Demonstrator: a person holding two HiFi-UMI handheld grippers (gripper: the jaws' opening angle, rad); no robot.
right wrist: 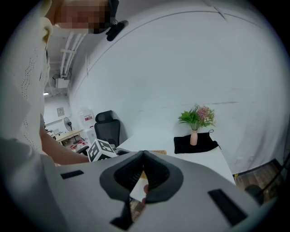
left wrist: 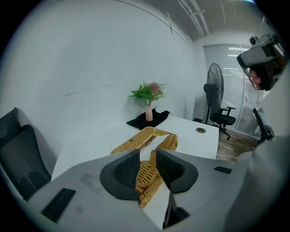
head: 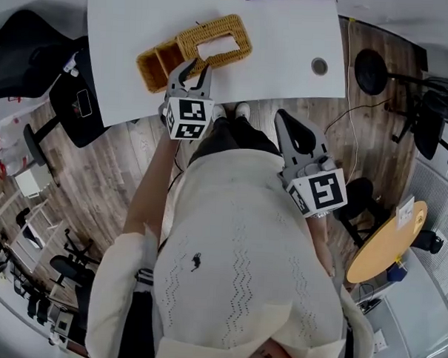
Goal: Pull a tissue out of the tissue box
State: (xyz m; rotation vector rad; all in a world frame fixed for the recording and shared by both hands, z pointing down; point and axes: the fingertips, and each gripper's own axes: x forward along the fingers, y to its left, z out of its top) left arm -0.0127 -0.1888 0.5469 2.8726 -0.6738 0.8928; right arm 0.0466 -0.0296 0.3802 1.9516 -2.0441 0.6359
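Observation:
A woven wicker tissue box (head: 204, 47) lies on the white table (head: 282, 36), with white tissue (head: 217, 44) showing in its top slot. My left gripper (head: 199, 68) hovers at the table's near edge, just short of the box, with its jaws open a little and nothing between them. In the left gripper view the wicker box (left wrist: 156, 136) and its tissue (left wrist: 152, 144) show through the gap of that gripper (left wrist: 147, 152). My right gripper (head: 282, 115) is held close to the body over the floor, off the table. Its jaws (right wrist: 144, 153) are shut and empty.
A pink vase of flowers (left wrist: 148, 111) stands on a black cloth (left wrist: 149, 121) at the table's far end. A cable grommet (head: 319, 66) sits near the right corner. Black office chairs (head: 72, 101), a standing fan (left wrist: 213, 90) and a round wooden table (head: 388, 245) surround the desk.

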